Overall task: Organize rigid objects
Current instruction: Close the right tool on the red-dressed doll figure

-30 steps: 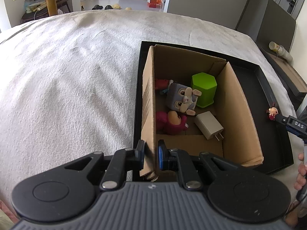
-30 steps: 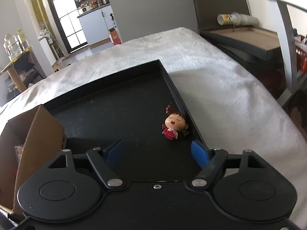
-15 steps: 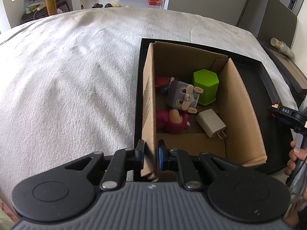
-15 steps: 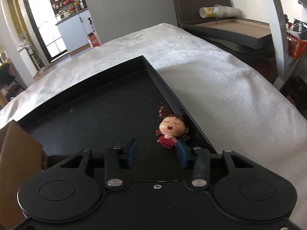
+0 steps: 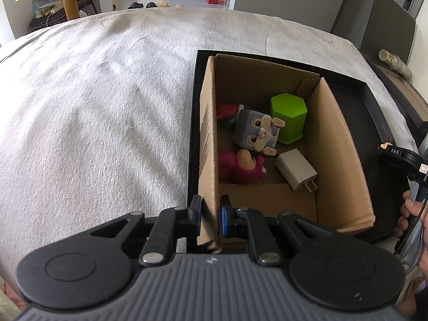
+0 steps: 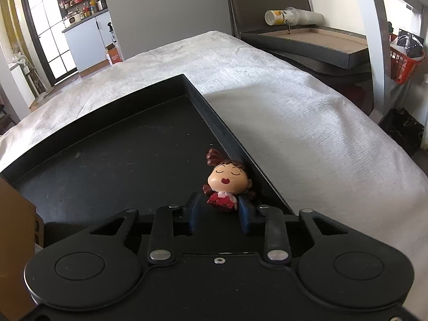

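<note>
Black tray [image 5: 374, 99] is lying on a bed covered in white blanket [image 5: 93, 107]; a cardboard box [image 5: 339, 144] is standing open inside it, toward the tray's left side in the left wrist view. Box is holding a green hexagonal block [image 5: 289, 117], a grey rabbit toy [image 5: 254, 133], a pink bear toy [image 5: 240, 165], a white charger [image 5: 295, 168] and a partly hidden red figure [image 5: 226, 109]. Left gripper [image 5: 210, 211] is clamping the box's near left wall, its blue-padded fingers [image 5: 223, 218] pressing on either side of the cardboard. Doll [image 6: 227, 184], with brown hair, closed eyes and a red dress, is lying on the tray floor just beside the right rim [image 6: 232, 139], well apart from the box. Right gripper [image 6: 218, 211] is reaching down to it; its jaws have just been closing and are now pinching the doll's red body between the fingers [image 6: 244, 214]. A hand [image 5: 409, 214] is gripping the right gripper's handle at the edge of the left wrist view.
</note>
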Demonstrator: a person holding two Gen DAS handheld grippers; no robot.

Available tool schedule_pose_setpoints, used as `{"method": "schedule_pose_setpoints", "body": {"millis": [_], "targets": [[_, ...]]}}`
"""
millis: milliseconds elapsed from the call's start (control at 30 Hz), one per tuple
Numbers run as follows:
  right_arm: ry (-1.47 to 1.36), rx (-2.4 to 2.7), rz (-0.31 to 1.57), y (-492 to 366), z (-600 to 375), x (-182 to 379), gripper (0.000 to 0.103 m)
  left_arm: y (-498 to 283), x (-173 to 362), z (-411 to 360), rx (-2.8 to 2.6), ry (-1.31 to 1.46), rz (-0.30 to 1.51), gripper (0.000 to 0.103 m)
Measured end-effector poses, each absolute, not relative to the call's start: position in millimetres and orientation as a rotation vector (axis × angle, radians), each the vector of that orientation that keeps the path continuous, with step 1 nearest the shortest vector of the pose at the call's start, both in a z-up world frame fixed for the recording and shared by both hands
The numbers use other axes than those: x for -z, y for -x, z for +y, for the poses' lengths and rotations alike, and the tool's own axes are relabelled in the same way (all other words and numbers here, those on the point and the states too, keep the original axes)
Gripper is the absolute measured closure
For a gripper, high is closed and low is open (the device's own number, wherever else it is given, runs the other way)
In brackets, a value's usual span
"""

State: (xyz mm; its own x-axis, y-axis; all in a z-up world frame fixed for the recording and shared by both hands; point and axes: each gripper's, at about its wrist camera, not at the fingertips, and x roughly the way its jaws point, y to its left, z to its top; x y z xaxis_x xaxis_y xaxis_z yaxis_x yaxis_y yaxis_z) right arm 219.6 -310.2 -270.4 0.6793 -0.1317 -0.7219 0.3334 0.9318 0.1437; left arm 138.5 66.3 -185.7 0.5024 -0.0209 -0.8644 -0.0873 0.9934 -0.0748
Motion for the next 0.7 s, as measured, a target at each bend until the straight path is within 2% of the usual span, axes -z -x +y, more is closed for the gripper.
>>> {"method": "schedule_pose_setpoints", "body": {"millis": [700], "targets": [[-0.232, 0.129, 0.754, -178.7, -301.6, 238.5, 0.079, -134.7, 182.4, 68.5, -0.037, 0.128, 1.03, 0.09]]}}
